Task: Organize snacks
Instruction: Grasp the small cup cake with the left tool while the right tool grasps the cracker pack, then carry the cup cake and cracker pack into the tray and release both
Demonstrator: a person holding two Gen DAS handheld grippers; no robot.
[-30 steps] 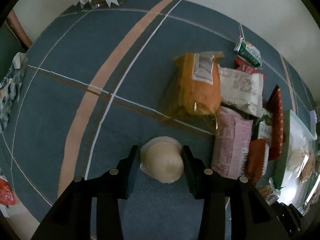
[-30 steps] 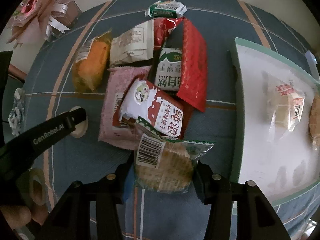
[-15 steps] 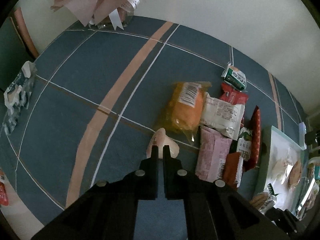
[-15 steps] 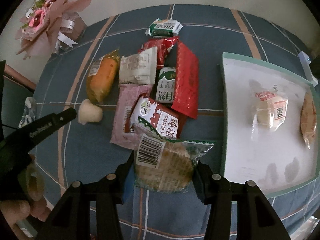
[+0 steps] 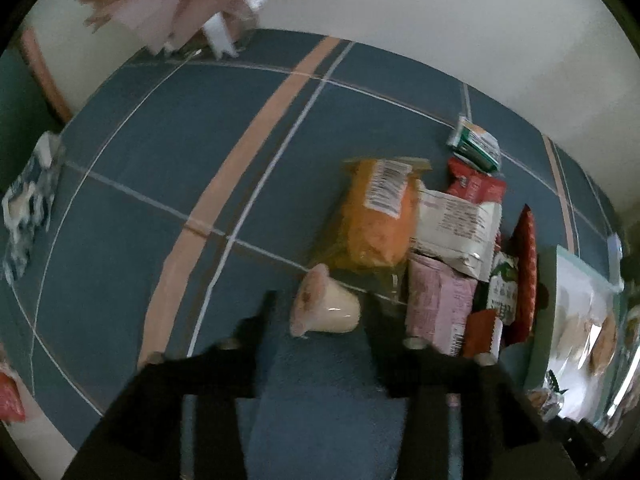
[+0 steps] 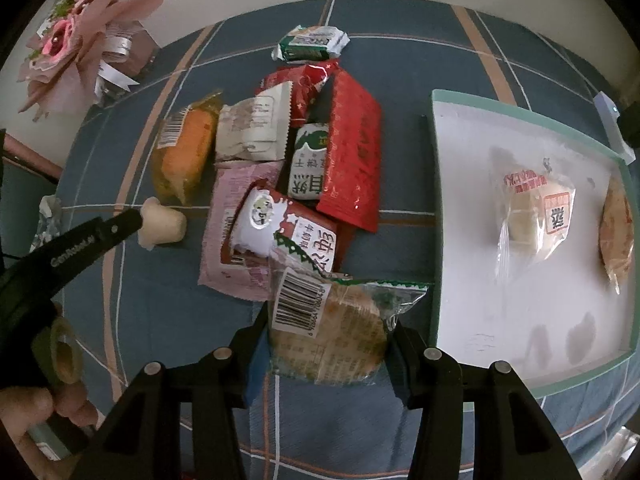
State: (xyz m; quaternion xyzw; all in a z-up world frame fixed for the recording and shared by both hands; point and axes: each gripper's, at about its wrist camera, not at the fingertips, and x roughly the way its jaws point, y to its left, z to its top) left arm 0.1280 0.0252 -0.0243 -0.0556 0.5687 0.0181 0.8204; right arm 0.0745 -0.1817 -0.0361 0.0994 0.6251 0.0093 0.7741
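My left gripper (image 5: 318, 312) is open around a cream jelly cup (image 5: 324, 310) that lies on its side on the blue cloth; the cup also shows in the right wrist view (image 6: 162, 224). My right gripper (image 6: 326, 344) is shut on a clear-wrapped round cracker pack (image 6: 326, 330) held above the cloth. A pile of snack packets lies ahead: an orange cake (image 6: 184, 152), a white packet (image 6: 254, 128), a pink packet (image 6: 234, 216), red packets (image 6: 352, 156) and a green packet (image 6: 310, 42). A white tray (image 6: 436, 216) on the right holds two wrapped snacks (image 6: 534, 212).
A pink paper bouquet (image 6: 76, 44) stands at the far left corner by the wall. A patterned wrapper (image 5: 26, 208) lies at the cloth's left edge. The person's hand (image 6: 36, 404) holds the left gripper's handle.
The left gripper closed, tipping the jelly cup onto its side, then opened again around it. The right gripper has lifted slightly, still holding the cracker pack.
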